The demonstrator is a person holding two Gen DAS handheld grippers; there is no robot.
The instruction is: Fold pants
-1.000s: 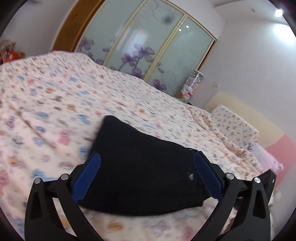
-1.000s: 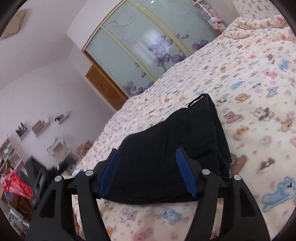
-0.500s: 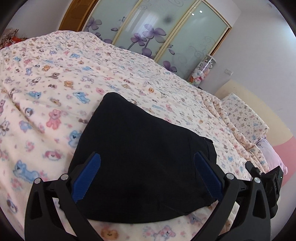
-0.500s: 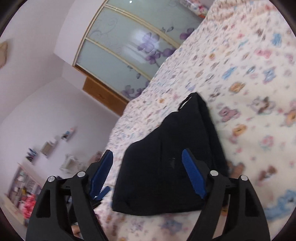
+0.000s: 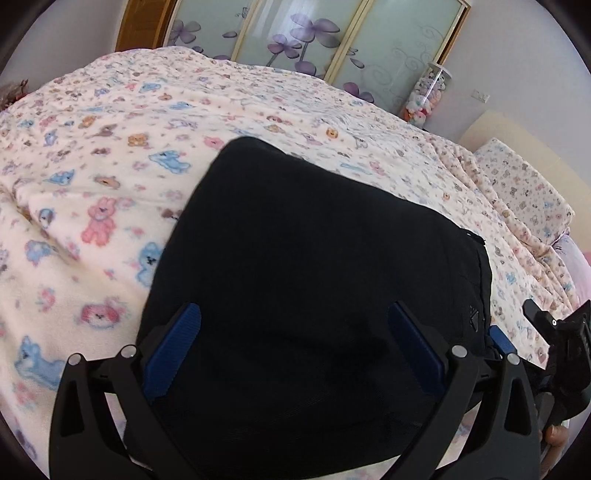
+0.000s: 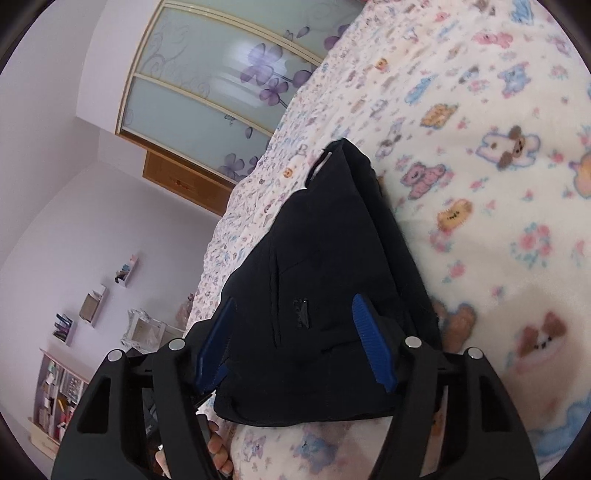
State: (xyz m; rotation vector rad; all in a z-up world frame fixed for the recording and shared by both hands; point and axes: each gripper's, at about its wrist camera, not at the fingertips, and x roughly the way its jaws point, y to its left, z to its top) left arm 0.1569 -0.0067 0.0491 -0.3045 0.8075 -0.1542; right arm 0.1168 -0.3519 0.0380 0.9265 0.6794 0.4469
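A folded pair of black fabric pants [image 5: 317, 280] lies on the bed's cream quilt printed with pastel teddy bears [image 5: 110, 177], near its front edge. The left hand-held gripper [image 5: 295, 354] has moved in closer than half a second ago, its blue-padded fingers [image 5: 173, 350] spread wide above the cloth, gripping nothing. The right hand-held gripper [image 6: 295, 339] has also closed in from the side, likewise wide and empty. Frosted wardrobe doors with purple flowers [image 5: 314, 33] stand beyond.
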